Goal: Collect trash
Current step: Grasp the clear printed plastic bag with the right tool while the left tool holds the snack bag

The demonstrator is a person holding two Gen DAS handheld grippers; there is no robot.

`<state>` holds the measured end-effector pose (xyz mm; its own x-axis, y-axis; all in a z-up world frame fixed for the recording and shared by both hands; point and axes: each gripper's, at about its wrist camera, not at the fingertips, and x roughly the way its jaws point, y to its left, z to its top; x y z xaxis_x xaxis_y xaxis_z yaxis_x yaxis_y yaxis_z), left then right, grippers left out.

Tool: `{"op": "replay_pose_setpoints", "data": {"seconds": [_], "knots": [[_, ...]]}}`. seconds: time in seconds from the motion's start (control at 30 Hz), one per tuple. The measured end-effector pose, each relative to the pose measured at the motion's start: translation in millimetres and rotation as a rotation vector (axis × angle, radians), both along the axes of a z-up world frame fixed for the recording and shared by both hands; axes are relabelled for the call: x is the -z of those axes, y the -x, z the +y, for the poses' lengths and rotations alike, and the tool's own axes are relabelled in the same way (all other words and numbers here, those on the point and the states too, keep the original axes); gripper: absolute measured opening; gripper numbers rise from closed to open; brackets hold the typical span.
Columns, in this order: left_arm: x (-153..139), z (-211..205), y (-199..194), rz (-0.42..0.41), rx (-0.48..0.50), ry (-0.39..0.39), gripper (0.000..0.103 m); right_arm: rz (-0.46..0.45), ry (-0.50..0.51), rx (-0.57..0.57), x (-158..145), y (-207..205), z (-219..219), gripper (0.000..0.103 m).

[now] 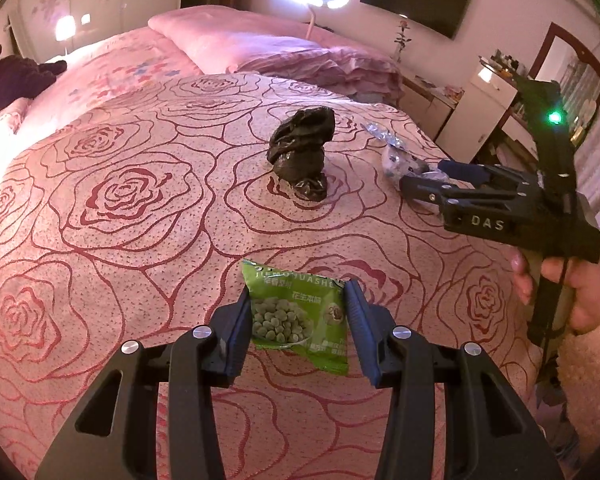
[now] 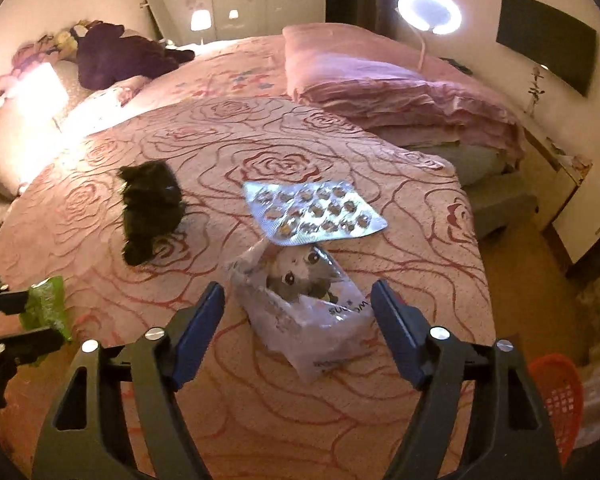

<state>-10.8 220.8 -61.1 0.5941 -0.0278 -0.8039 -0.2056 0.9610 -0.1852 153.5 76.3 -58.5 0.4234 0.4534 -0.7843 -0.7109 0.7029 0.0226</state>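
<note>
Green snack packet [image 1: 300,316] between fingers [image 1: 356,312]

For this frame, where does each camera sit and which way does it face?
Left wrist: on the left gripper, facing across the bed at the green snack packet; the right gripper and hand show.
Right wrist: on the right gripper, facing the clear plastic bag and blister pack.
Shared: black bag, packet.
</note>
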Motion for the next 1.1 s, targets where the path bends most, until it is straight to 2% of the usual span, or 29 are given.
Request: {"op": "replay_pose_setpoints", "data": {"seconds": [0.07,0.3,0.6,0.73,0.83,1.1], "knots": [[0.4,-0.5,-0.2,0.002,0.0,0.002,0.042,0.004,0.01,-0.01,-0.6,4.8,-0.2,0.064],[-0.1,-1.4,-0.7,0.0,0.0,0.005,0.042,0.071,-0.018,-0.023,-4.1,18.2,-7.3,0.063],[-2.3,0.4,1.1,-0.007,-0.016,0.004,0.042,0.018,0.018,0.017,7.3,4.6,2.6,0.064],[-2.3,2.7,2.5,-0.007,-0.024,0.003,0.042,0.04,0.004,-0.005,10.6,6.4,3.0,0.046],[-3.1,1.8,2.8,-0.007,-0.027,0.004,0.042,0.046,-0.003,-0.009,8.8,13.3,0.9,0.039],[-8.5,-5.1,1.9,-0.019,-0.014,-0.004,0.042,0.093,-0.074,0.033,0.5,34.4,-22.8,0.037]]}}
